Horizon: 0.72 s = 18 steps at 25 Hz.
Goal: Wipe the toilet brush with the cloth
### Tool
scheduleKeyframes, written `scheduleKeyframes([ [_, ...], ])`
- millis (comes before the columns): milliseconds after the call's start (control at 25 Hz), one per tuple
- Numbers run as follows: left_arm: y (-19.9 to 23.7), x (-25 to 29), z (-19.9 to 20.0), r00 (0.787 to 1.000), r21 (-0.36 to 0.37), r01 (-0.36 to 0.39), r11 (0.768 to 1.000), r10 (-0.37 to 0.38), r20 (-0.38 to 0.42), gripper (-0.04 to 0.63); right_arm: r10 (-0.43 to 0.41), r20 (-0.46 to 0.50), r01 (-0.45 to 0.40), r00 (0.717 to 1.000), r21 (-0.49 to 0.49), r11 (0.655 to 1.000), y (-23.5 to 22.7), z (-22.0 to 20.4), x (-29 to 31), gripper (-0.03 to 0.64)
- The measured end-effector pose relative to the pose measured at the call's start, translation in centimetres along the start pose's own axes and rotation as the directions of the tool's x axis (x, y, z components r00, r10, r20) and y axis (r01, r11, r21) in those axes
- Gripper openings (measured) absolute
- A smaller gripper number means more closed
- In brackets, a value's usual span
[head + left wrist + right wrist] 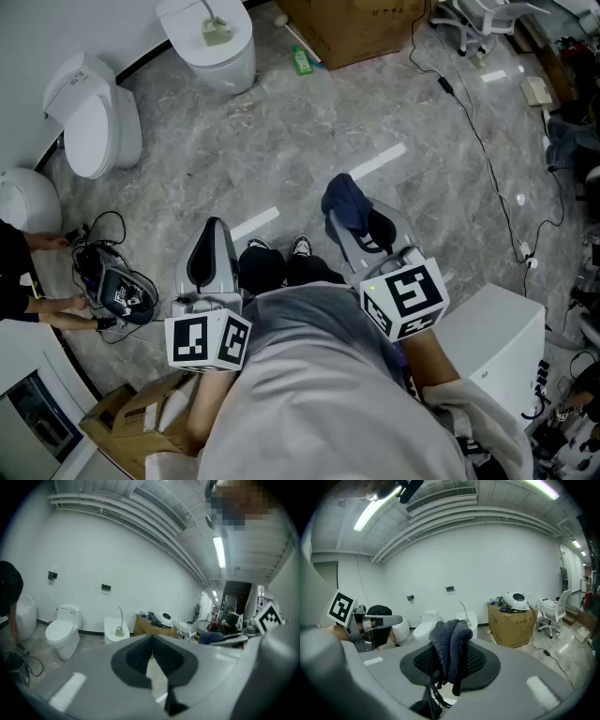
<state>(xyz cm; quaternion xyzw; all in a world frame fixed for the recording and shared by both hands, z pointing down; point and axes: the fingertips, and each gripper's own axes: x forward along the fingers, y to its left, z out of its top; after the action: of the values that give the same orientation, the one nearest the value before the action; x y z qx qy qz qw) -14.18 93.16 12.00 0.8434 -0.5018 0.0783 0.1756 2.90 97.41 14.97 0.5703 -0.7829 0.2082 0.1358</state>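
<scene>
Plainly, we had the right gripper clamped on the dark blue cloth, which hung bunched over its tips, while our left gripper had its jaws together with nothing between them. Well apart from both, across the grey marbled floor, the toilet brush stood in its holder on top of a white toilet by the wall.

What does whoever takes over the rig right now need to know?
Left gripper: shut, empty.
Right gripper: shut on the cloth, which drapes over its jaws.
Brush: upright in its holder on top of the toilet beside the box, across the floor from both grippers.
Done: cloth is in the gripper.
Left: go to the brush, probably take it with the left gripper, and wipe it.
</scene>
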Motion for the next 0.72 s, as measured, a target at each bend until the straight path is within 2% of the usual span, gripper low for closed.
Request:
scheduleKeyframes([
  [200, -0.9, 0.2, -1.1, 0.999, 0.003, 0.022, 1.000, -0.022, -0.023, 0.000, 0.016, -0.004, -0.016, 1.000, 0.001, 1.000, 0.2, -0.8, -0.2, 0.095],
  [440, -1.7, 0.9, -0.6, 0.998, 0.034, 0.064, 0.997, -0.063, -0.015, 0.000, -0.005, 0.036, 0.003, 0.999, 0.073, 0.997, -1.3, -0.7, 0.1, 0.098],
  [600, -1.2, 2.0, -0.8, 0.996, 0.010, 0.086, 0.996, -0.086, -0.026, 0.000, 0.066, 0.043, -0.070, 0.997, 0.093, 0.993, -1.1, -0.4, 0.9, 0.104],
  [720, 0.1, 3.4, -0.6, 0.995, 0.002, 0.086, 0.996, -0.086, -0.040, 0.000, 0.079, 0.048, -0.083, 0.996, 0.096, 0.992, -1.0, 0.5, 2.3, 0.100],
])
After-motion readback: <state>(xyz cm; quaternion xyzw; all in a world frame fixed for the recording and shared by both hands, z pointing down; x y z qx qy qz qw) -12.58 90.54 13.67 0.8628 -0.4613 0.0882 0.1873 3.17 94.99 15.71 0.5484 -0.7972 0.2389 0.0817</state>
